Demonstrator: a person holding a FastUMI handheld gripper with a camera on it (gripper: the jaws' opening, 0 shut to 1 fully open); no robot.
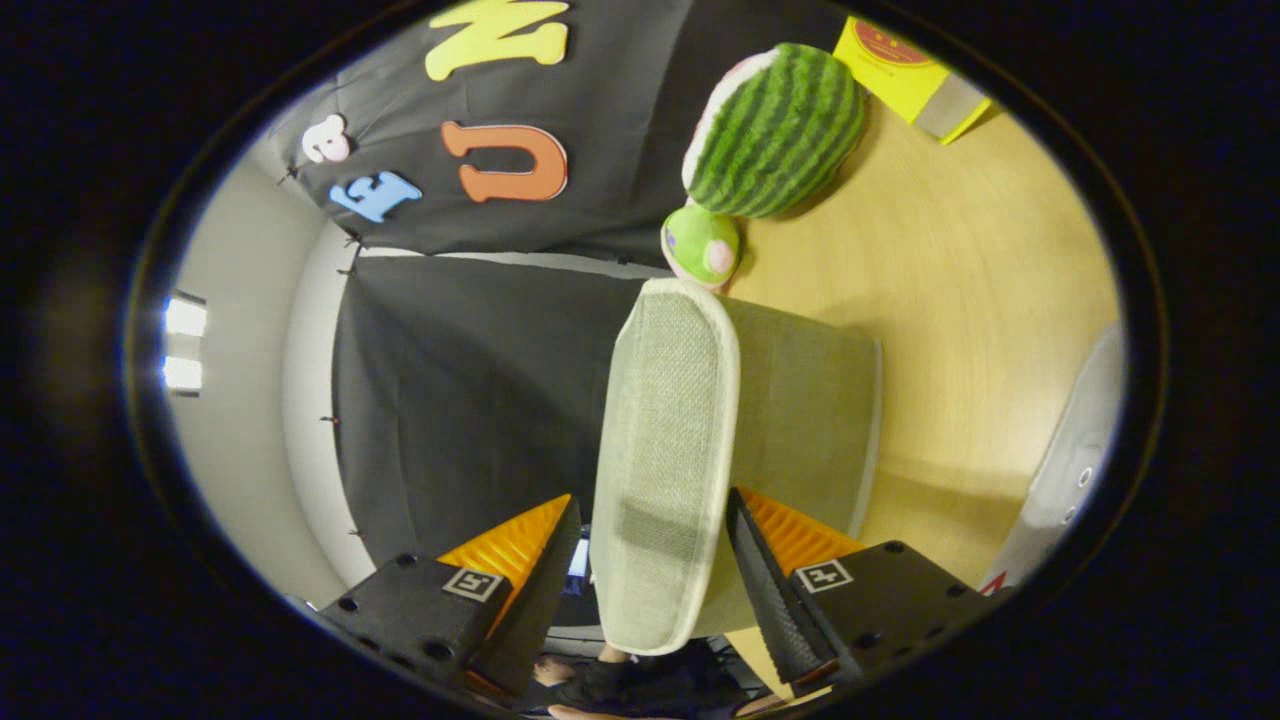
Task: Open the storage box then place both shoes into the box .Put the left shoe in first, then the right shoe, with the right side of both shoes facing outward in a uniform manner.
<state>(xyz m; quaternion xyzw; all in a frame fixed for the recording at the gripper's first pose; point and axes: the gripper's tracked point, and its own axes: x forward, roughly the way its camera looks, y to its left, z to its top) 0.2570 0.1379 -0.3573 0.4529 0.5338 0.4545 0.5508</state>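
Note:
The storage box is pale green fabric and rests on the wooden table. Its lid is raised on edge and runs between my fingers, reaching beyond them. My gripper is shut on the lid, with one finger on each face near its lower end. The inside of the box is hidden behind the lid. Off to the side of the box lies a white shoe, of which I see part with its eyelets.
A watermelon plush and a small green plush lie beyond the box near the booth wall. A yellow carton stands at the table's far corner. Below the fingers I see a person's hand.

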